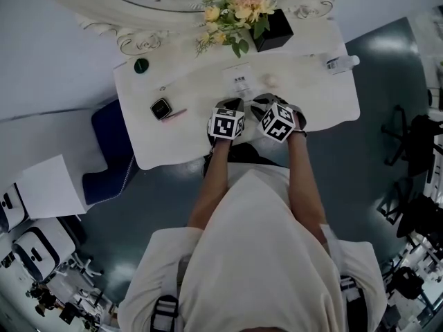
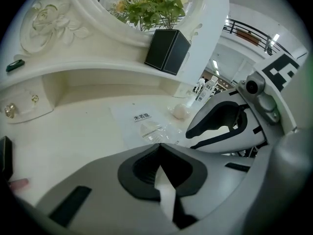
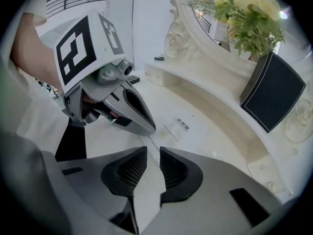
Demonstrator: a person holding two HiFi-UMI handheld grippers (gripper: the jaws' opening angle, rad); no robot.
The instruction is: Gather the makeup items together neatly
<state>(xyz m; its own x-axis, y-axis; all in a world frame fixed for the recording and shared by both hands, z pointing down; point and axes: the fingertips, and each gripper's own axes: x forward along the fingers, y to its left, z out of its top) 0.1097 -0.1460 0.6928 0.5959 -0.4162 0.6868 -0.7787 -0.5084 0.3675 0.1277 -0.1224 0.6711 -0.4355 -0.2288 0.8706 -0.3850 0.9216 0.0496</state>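
Note:
On the white vanity table [image 1: 173, 144] a clear packet with a printed label [image 1: 241, 81] lies just ahead of both grippers, and a pale round sponge [image 1: 270, 80] sits to its right. My left gripper [image 1: 228, 109] hovers near the table's front edge with its jaws shut and empty. In the left gripper view the packet [image 2: 144, 124] and the sponge [image 2: 181, 111] lie beyond its tips [image 2: 159, 146]. My right gripper [image 1: 268, 106] is close beside it. Its jaws [image 3: 149, 153] stand slightly open with nothing between them, above the packet [image 3: 178, 126].
A black compact [image 1: 160, 108] and a pink stick [image 1: 176, 115] lie at the left. A green item [image 1: 141, 66] sits on the raised back ledge. A clear bottle [image 1: 342, 63] lies far right. A black vase box [image 1: 271, 32] with flowers and a mirror stand behind.

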